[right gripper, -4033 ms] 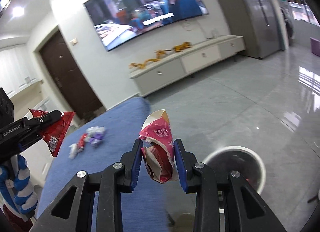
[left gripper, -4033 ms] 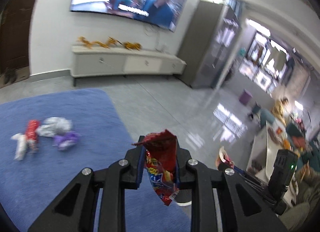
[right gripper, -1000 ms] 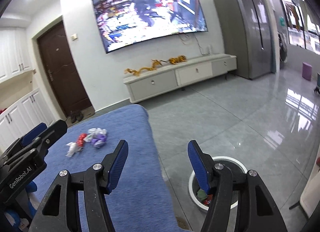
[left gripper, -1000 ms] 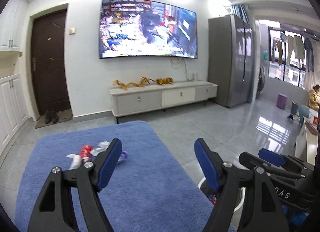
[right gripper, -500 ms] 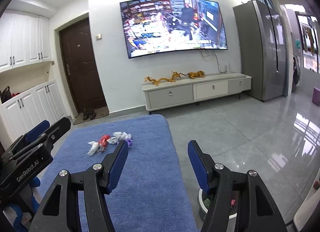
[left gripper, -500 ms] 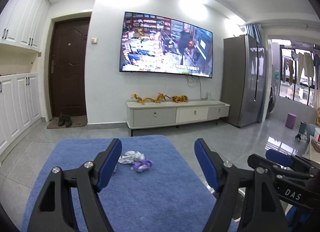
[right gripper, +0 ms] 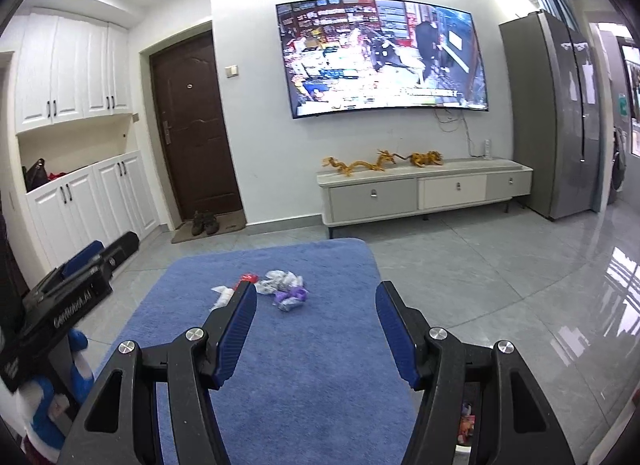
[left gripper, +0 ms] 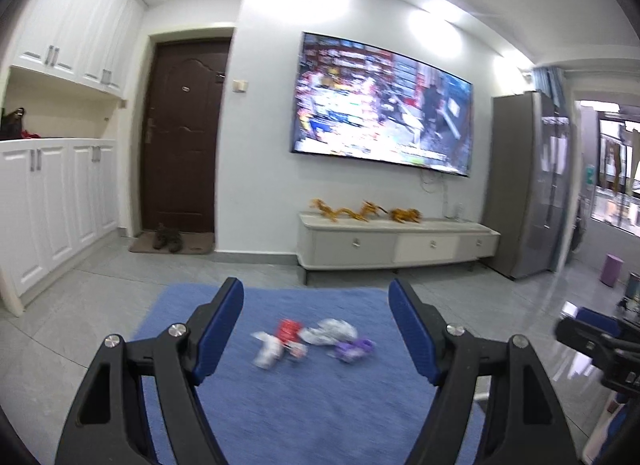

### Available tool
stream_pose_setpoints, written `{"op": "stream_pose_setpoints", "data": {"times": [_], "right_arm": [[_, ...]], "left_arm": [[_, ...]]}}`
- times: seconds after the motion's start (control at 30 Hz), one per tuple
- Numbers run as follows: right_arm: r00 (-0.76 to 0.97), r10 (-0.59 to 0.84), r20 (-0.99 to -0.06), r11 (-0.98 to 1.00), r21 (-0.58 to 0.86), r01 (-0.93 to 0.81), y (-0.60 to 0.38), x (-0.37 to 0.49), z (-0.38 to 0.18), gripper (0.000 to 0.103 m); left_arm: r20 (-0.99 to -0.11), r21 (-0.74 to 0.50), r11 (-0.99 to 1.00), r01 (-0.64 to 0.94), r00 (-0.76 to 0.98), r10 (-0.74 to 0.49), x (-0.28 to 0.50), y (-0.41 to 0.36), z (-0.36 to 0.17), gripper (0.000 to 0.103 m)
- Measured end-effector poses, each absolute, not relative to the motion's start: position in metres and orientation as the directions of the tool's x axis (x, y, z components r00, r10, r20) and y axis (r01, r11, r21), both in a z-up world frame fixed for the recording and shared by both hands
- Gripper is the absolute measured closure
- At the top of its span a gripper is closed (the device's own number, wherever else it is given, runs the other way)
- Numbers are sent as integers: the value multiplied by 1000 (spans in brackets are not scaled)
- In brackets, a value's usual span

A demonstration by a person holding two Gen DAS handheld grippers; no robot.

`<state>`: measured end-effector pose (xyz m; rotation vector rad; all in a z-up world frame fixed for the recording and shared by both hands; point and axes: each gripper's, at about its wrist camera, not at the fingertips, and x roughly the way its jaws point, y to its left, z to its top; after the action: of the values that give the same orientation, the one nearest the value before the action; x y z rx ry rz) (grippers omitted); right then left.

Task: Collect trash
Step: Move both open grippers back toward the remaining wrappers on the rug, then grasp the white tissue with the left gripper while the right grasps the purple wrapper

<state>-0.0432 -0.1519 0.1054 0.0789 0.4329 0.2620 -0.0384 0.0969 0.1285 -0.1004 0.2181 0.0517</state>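
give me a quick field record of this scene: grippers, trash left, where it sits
left gripper: open, holding nothing
right gripper: open, holding nothing
trash left: small cluster of four pieces, white wrapper, red wrapper, silver crumpled wrapper, purple wrapper
surface: blue rug
position: ahead of both grippers, untouched
blur: left wrist view smeared
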Motion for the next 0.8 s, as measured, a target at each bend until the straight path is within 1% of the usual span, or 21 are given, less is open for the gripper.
{"op": "stream_pose_setpoints", "data": {"times": [0.2, 0.33, 0.53, 0.7, 0.8], "right_arm": [[855, 317, -410, 948, 128, -290, -132, -23, 110, 43], [843, 349, -409, 937, 124, -328, -121, -5, 113, 43], [808, 379, -451, 925, 143, -353, -110, 32, 93, 43], [756, 398, -520, 915, 166, -367, -98, 75, 56, 43], [719, 411, -561, 908, 180, -379, -89, 109, 28, 43]], "left_arm": [[-224, -128, 973, -192, 961, 160, -13, 156, 137, 29], [-258, -141, 963, -229, 948, 188, 5, 182, 129, 29], [-368, -147, 963, -226, 916, 159, 51, 200, 85, 29], [-486, -116, 979, -168, 869, 92, 107, 193, 34, 30], [-552, -99, 988, -122, 833, 48, 135, 190, 5, 33]]}}
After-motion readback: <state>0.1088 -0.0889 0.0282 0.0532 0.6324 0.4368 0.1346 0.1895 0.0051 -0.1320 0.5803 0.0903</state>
